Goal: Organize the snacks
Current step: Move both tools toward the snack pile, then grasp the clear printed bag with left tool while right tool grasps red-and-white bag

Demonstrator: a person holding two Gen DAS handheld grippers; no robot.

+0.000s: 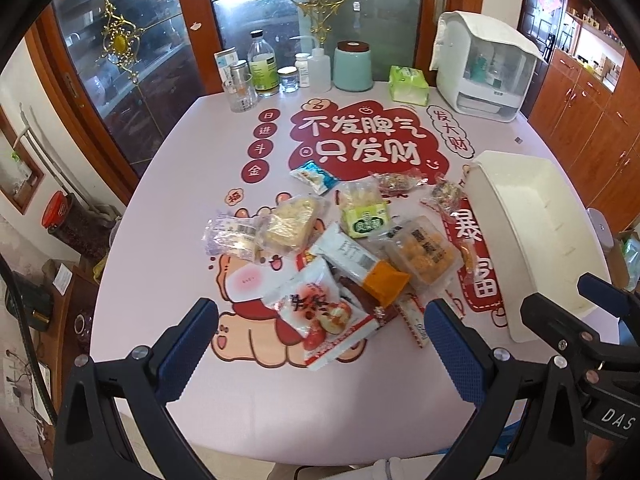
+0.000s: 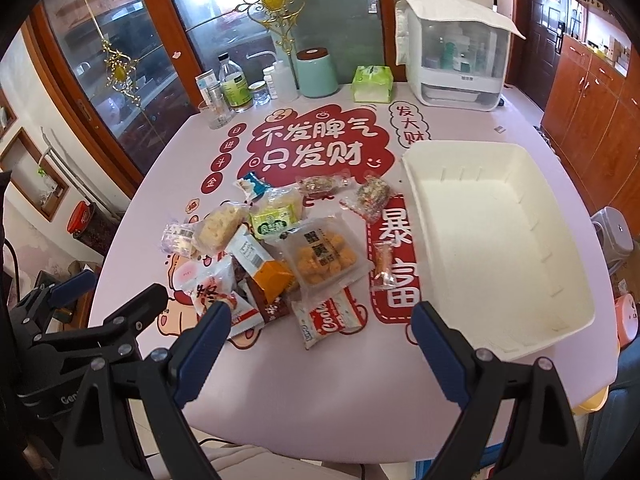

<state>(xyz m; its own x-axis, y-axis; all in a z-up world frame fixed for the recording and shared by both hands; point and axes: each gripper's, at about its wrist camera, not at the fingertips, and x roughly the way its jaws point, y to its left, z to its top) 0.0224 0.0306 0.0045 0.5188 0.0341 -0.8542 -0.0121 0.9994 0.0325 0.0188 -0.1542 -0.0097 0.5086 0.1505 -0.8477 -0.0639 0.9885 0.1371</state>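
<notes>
- The left gripper (image 1: 320,320) hung with its jaws spread wide and empty; the heap of snack packets (image 1: 340,240) lay just ahead of and beneath its tips.
- The right gripper (image 2: 320,320) was likewise spread and held nothing, with the Cookie packet (image 2: 328,320) right between its fingers and the white bin (image 2: 560,296) ahead to its right, empty.
- The packets looked light, crinkly and slippery, so a pinch on a flat sealed edge would probably hold best.
- The clear tray of yellow bites (image 2: 324,256), ahead of the right gripper, seemed stiffer but crushable; gripping its rim looked safer.
- The glossy pink tablecloth (image 2: 320,392) looked smooth, so packets might slide.
</notes>
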